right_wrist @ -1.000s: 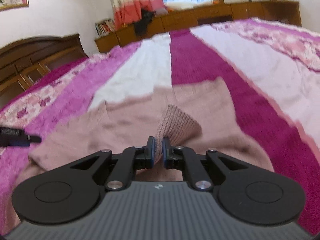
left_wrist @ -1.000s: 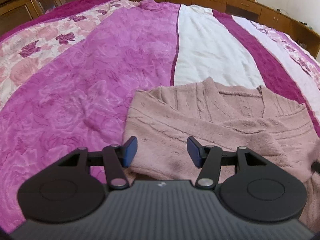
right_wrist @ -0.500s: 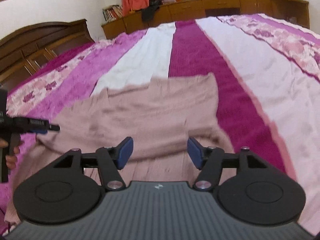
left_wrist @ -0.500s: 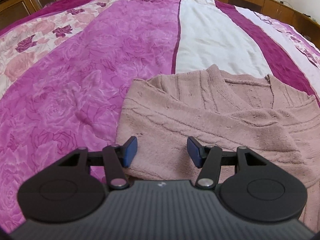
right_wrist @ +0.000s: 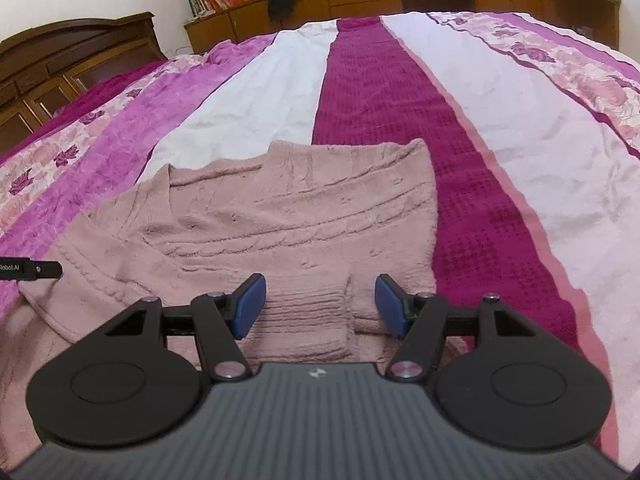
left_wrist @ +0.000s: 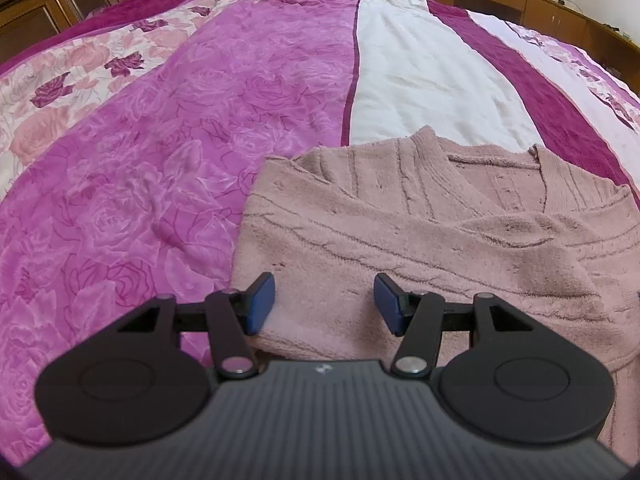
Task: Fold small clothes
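A pink knitted sweater (left_wrist: 420, 240) was seen spread on the bed (left_wrist: 200, 140), with both sleeves apparently laid across the chest. The left claw (left_wrist: 324, 306) was held spread and empty, with the sweater's left edge lying directly ahead of it and between its pads. The right claw (right_wrist: 320, 306) was likewise held wide and gripped nothing; a ribbed cuff (right_wrist: 304, 320) lay just ahead of it, between the blue pads (whether these touched the knit could not be told).

The sleeve folds were judged done, and a lengthwise fold of the body was judged to remain. Several faults could be expected from here. If only the top layer of the thick knit were pinched, the sleeve would be lifted alone and the fold beneath undone. If the two claws were closed at unequal depths, the hem would be carried up crooked. The plush bedspread could also be caught with the sweater, since both are soft and lie flush. The loose cuff, lying unsecured near the right claw, could be dragged out of place by a careless approach.
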`<action>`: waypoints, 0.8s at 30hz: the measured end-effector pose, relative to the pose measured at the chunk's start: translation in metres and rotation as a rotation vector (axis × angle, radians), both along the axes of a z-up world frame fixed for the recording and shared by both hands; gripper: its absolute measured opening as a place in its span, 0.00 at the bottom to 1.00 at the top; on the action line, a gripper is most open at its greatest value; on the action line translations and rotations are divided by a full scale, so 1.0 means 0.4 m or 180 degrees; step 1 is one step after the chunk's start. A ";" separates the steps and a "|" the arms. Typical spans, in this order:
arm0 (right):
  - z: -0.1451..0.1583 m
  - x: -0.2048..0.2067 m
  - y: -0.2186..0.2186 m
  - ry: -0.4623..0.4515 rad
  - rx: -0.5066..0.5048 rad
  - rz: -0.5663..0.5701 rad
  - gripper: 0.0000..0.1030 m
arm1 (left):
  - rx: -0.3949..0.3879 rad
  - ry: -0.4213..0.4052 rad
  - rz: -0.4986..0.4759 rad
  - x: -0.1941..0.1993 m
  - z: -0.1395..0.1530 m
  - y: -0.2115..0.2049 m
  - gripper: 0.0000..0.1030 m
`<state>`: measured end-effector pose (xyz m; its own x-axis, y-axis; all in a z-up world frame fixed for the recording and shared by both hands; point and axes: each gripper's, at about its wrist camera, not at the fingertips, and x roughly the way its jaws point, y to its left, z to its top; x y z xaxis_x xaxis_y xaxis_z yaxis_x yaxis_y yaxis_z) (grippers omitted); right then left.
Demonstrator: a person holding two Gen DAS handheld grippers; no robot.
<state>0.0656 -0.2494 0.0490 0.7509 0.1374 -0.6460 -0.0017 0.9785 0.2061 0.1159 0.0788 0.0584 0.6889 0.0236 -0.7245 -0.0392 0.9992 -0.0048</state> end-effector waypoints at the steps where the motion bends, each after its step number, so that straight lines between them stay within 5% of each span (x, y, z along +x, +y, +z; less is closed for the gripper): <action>1: -0.003 0.004 0.004 0.0009 -0.0011 0.0021 0.66 | 0.0012 -0.0003 -0.0004 0.000 -0.001 -0.001 0.55; 24: -0.029 0.016 0.023 0.0050 -0.0011 0.0057 0.65 | 0.0086 0.0006 -0.0035 -0.002 -0.016 -0.006 0.55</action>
